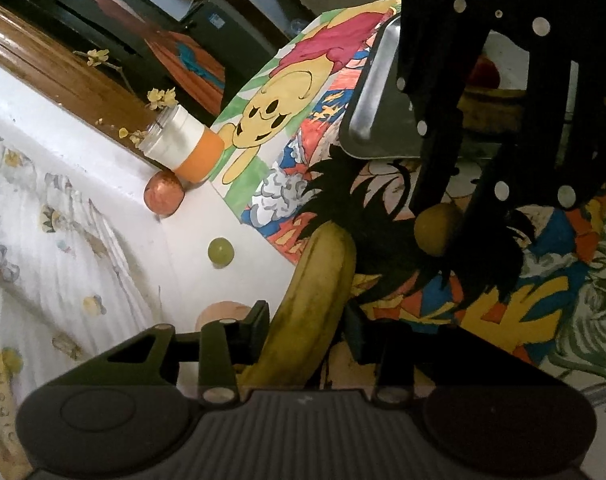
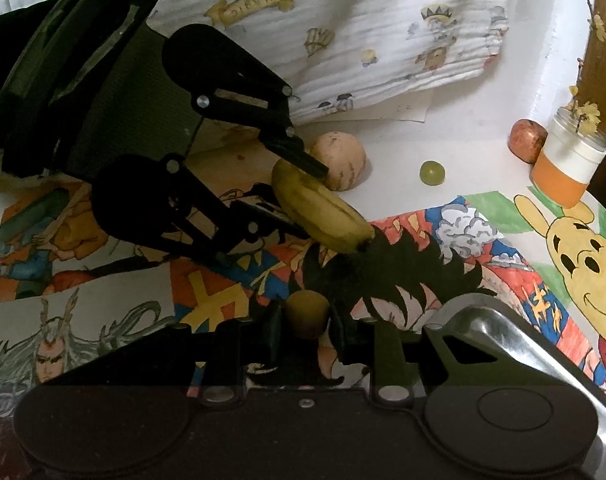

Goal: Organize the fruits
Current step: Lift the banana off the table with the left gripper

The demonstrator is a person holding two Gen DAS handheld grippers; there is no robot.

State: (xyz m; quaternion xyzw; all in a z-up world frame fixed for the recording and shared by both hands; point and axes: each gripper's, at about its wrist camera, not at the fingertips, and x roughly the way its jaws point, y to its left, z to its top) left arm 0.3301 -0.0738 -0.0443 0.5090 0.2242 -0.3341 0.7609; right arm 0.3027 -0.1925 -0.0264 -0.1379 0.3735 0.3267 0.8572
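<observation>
Left tool (image 1: pixel 305 322) clamped on banana (image 1: pixel 315 300), low centre of left view. Right tool (image 2: pixel 305 326) clamped on small yellow-brown fruit (image 2: pixel 306 314), bottom centre of right view. Green grape (image 2: pixel 432 172) and tan round fruit (image 2: pixel 341 160) apart on white worktop (image 2: pixel 463 136), upper right.

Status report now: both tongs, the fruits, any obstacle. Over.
Left tongs shut on banana. Right tongs shut on small yellow-brown fruit. Steel tray beside right tongs. Grape loose; nothing blocking.
</observation>
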